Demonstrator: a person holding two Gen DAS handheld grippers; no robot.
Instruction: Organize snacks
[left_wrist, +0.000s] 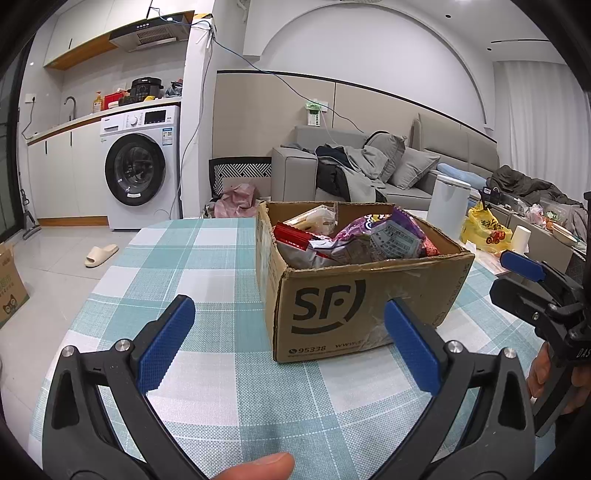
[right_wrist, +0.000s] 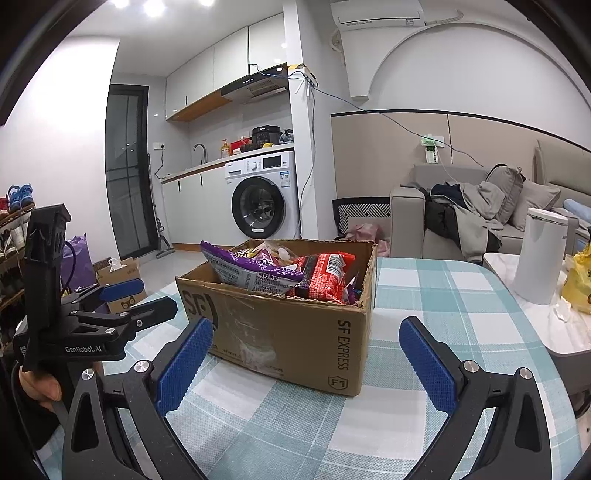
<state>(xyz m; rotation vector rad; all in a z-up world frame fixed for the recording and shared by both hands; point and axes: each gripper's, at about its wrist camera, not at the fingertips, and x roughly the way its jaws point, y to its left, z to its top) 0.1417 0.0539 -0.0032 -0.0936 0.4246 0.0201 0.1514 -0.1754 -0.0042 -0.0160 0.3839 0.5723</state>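
The left gripper (left_wrist: 290, 350) hovers low over the checked tablecloth (left_wrist: 207, 258), its blue pads spread wide and holding nothing. Just beyond it, slightly right, stands an open cardboard SF box (left_wrist: 354, 295) filled with snack packets. A purple bag (right_wrist: 251, 271) lies on top at left, a red bag (right_wrist: 325, 277) at right. Both look light, crinkly and slippery, their contents likely crushable; an upper edge seems the best place to pinch. The right gripper (right_wrist: 306, 363), equally spread and empty, faces the box's near right corner.
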